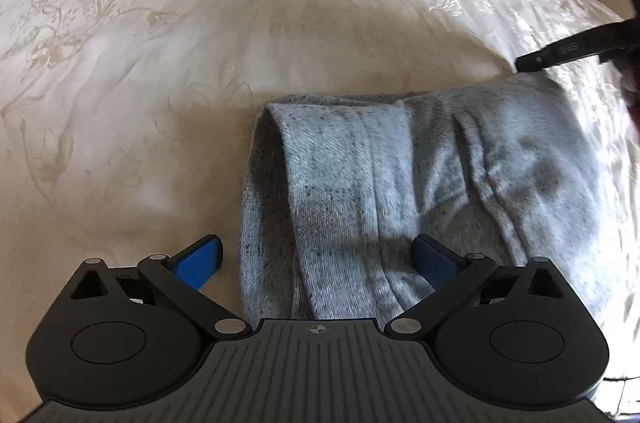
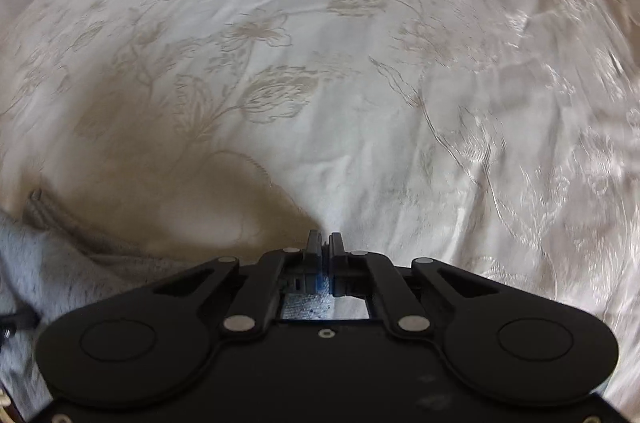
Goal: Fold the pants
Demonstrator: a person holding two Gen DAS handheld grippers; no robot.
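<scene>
1. The pants [image 1: 420,175] are grey, speckled knit, folded into a thick bundle. They lie on the bed [image 1: 160,63], which has a cream cover with a stitched flower pattern.
2. In the left wrist view the left claw [image 1: 318,257] is wide open. Its two blue fingertips [image 1: 200,261] stand far apart, one over the bare cover and the other over the pants, and nothing is held between them.
3. The rolled fold of the pants shows at the bundle's left edge, with the cover just beside it.
4. At the right edge of that view a black part of the right claw [image 1: 576,49] reaches in just above the far corner of the pants.
5. In the right wrist view the right claw [image 2: 324,243] has its fingers pressed together. A scrap of speckled grey cloth shows just behind them, but whether it is pinched cannot be told.
6. There the pants [image 2: 44,263] lie at the lower left, with the cover ahead.
</scene>
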